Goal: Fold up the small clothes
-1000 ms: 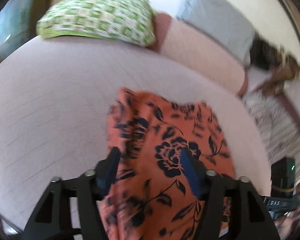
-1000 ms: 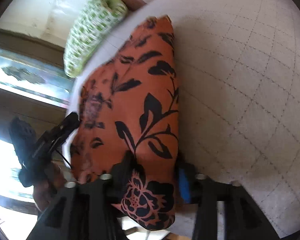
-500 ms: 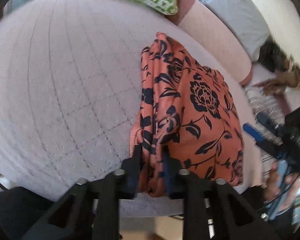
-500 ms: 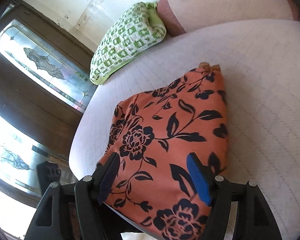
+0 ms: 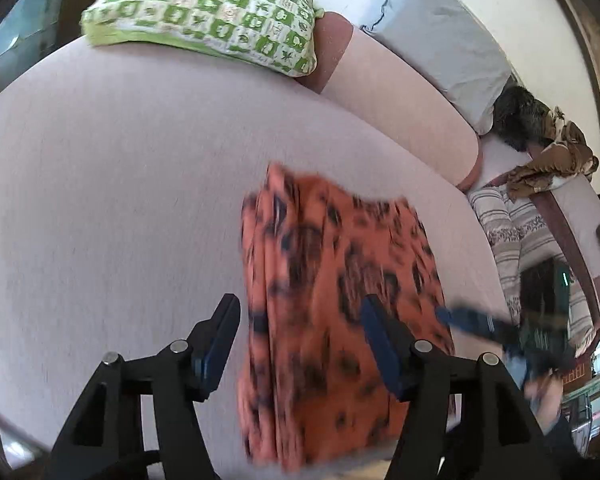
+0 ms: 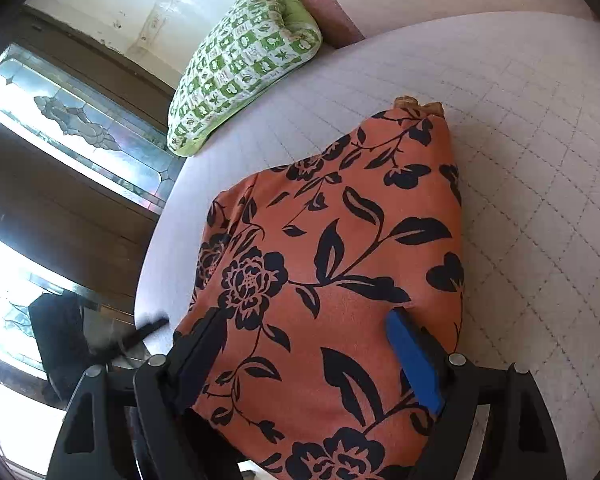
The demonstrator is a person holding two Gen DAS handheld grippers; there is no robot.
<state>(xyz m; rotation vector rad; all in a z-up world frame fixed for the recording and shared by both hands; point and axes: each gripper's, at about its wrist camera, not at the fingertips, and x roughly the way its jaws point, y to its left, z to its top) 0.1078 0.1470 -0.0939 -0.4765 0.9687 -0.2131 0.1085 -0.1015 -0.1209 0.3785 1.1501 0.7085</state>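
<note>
Pinkish quilted bed (image 6: pixel 520 152), orange floral garment (image 6: pixel 340 248) folded near its edge. My left gripper (image 5: pixel 298 334) and right gripper (image 6: pixel 306 346) are both opening wide over it, gripping nothing, I'd guess letting the fold settle.

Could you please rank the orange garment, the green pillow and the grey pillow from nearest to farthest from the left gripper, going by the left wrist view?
1. Orange garment, between the opening left gripper's fingers.
2. Green pillow, far left.
3. Grey pillow, far right, slightly beyond.

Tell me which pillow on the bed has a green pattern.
The green-and-white checked pillow at the bed's far left; the other pillow, further right, is plain grey.
</note>
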